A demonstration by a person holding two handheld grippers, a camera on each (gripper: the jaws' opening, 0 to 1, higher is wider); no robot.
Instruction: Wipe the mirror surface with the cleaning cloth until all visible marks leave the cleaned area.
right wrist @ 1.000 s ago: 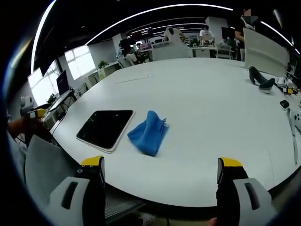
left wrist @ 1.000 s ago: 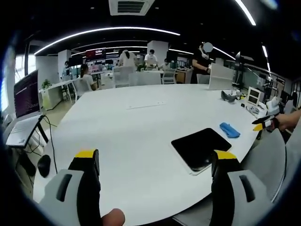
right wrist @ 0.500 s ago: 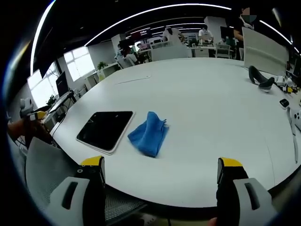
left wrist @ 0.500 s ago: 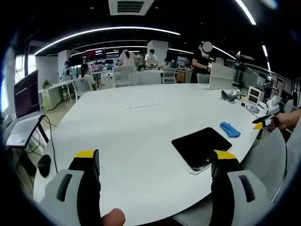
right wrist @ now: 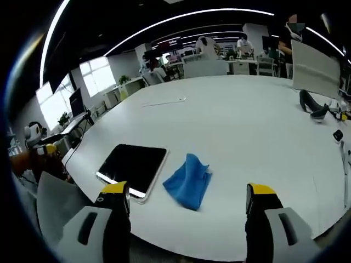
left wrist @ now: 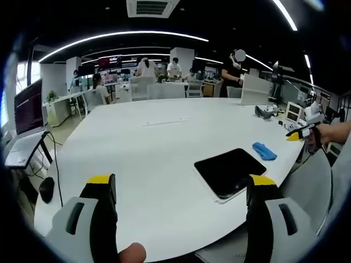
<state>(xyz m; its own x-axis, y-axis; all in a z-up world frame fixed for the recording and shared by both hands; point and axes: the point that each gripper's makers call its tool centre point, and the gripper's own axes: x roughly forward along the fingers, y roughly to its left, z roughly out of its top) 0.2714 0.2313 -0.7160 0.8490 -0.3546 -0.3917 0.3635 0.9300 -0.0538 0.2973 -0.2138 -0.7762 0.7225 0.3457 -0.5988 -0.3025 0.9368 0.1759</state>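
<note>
In the right gripper view our right gripper (right wrist: 186, 211) hangs above the near edge of the big white table (right wrist: 241, 115), jaws spread wide with nothing between them. The blue cloth (right wrist: 189, 181) lies bunched on the table just ahead of the jaws, at about 12 o'clock from them. The mirror (right wrist: 133, 167), a dark flat slab with a pale rim, lies just beside the cloth at its 9 o'clock, close to the table edge; whether the two touch we cannot tell. A dark curved object (right wrist: 313, 107) sits well apart near the table's far side at about 2 o'clock.

In the left gripper view our left gripper (left wrist: 178, 211) is also held open, jaws wide apart and holding nothing, over the table's near edge. From here the mirror (left wrist: 231, 171) lies at about 1 o'clock from the jaws, and the cloth (left wrist: 264, 150) sits just past it at 2 o'clock. The right gripper (left wrist: 300, 133) shows at 3 o'clock, beyond the table edge. People (left wrist: 147, 68) stand at desks in the office behind.
</note>
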